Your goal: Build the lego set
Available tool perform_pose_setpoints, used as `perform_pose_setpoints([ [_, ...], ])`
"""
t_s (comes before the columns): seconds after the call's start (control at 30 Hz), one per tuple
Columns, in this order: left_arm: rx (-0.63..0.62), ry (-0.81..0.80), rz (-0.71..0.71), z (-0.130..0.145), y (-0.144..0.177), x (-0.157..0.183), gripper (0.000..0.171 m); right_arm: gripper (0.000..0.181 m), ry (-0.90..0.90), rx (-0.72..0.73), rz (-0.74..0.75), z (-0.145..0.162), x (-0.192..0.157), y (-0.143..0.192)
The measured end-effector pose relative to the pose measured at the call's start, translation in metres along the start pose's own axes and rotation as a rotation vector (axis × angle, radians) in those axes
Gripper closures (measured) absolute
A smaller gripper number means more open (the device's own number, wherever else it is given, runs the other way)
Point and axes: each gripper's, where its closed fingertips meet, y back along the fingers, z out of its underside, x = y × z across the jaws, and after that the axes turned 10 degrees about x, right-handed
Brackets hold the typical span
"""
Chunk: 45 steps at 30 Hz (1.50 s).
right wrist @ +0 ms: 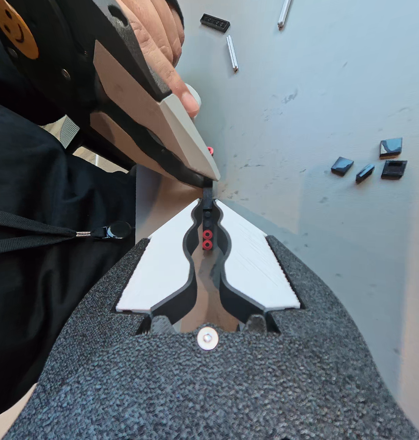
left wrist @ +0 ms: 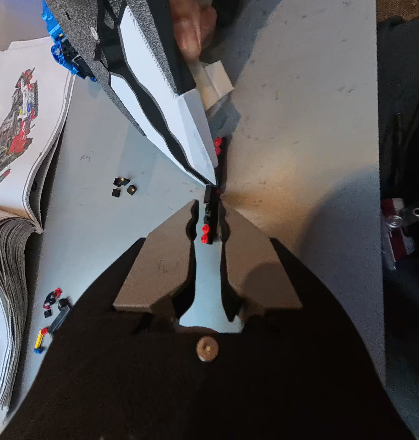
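Note:
A long, narrow black lego plate (left wrist: 209, 212) with red round studs (left wrist: 205, 233) near both ends is held above the grey table (left wrist: 298, 119). My left gripper (left wrist: 208, 203), with tan fingers, is shut on one end of it. My right gripper (left wrist: 212, 183), with white fingers, reaches in from the upper left and grips the other end. In the right wrist view, my right gripper (right wrist: 207, 202) is shut on the same black plate (right wrist: 207, 214) with its red studs (right wrist: 207, 239). The left gripper (right wrist: 213, 181) meets it from the upper left.
An open instruction booklet (left wrist: 25, 119) lies at the left, with a blue lego assembly (left wrist: 60, 54) behind it. Small black tiles (left wrist: 122, 185) (right wrist: 370, 164) and mixed loose pieces (left wrist: 53, 307) lie on the table. Grey axles (right wrist: 232, 53) and a black plate (right wrist: 214, 22) lie farther off. Only a small space, under 4 cm, lies between the two pairs of fingers. Both grippers' tips are roughly 20 cm from the blue lego assembly (left wrist: 60, 54).

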Motion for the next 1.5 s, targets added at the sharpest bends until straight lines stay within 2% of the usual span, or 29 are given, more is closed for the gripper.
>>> perform_pose_setpoints([
  [0.13, -0.015, -0.038, 0.025, 0.0005, -0.0006, 0.0019, 0.163, 0.174, -0.032, -0.002, -0.011, 0.0001, 0.0000, 0.0001],
  [0.3, -0.026, 0.114, 0.124, 0.0009, -0.0007, 0.0030, 0.163, 0.175, 0.001, -0.007, -0.004, 0.0001, -0.0001, -0.0002],
  [0.43, -0.018, 0.286, 0.254, -0.0002, -0.0013, 0.0043, 0.163, 0.173, 0.156, -0.008, 0.066, 0.0019, 0.0000, 0.0004],
  [0.5, -0.016, 0.340, 0.288, -0.0005, -0.0016, 0.0048, 0.163, 0.166, 0.263, -0.009, 0.118, 0.0038, -0.0024, 0.0003],
  [0.67, -0.012, 0.398, 0.309, -0.0004, -0.0024, 0.0046, 0.163, 0.150, 0.555, -0.026, 0.349, 0.0057, 0.0033, 0.0030],
  [0.8, -0.005, 0.425, 0.332, -0.0005, -0.0026, 0.0047, 0.163, 0.162, 0.716, -0.061, 0.437, 0.0060, 0.0006, 0.0046],
  [0.93, -0.007, 0.433, 0.340, -0.0005, -0.0027, 0.0047, 0.164, 0.161, 0.737, -0.071, 0.443, 0.0042, 0.0022, 0.0049],
  [1.13, 0.014, 0.469, 0.390, -0.0020, -0.0014, 0.0089, 0.164, 0.171, 0.756, -0.077, 0.383, 0.0049, 0.0015, 0.0009],
  [1.27, 0.033, 0.414, 0.350, -0.0013, -0.0004, 0.0090, 0.164, 0.172, 0.737, -0.038, 0.348, 0.0046, 0.0028, 0.0007],
  [1.43, 0.035, 0.199, 0.239, 0.0007, -0.0006, 0.0094, 0.164, 0.172, 0.759, -0.001, 0.346, 0.0040, 0.0028, -0.0003],
  [1.5, 0.030, 0.160, 0.221, 0.0005, -0.0008, 0.0095, 0.164, 0.173, 0.768, -0.002, 0.349, 0.0042, 0.0027, -0.0004],
])
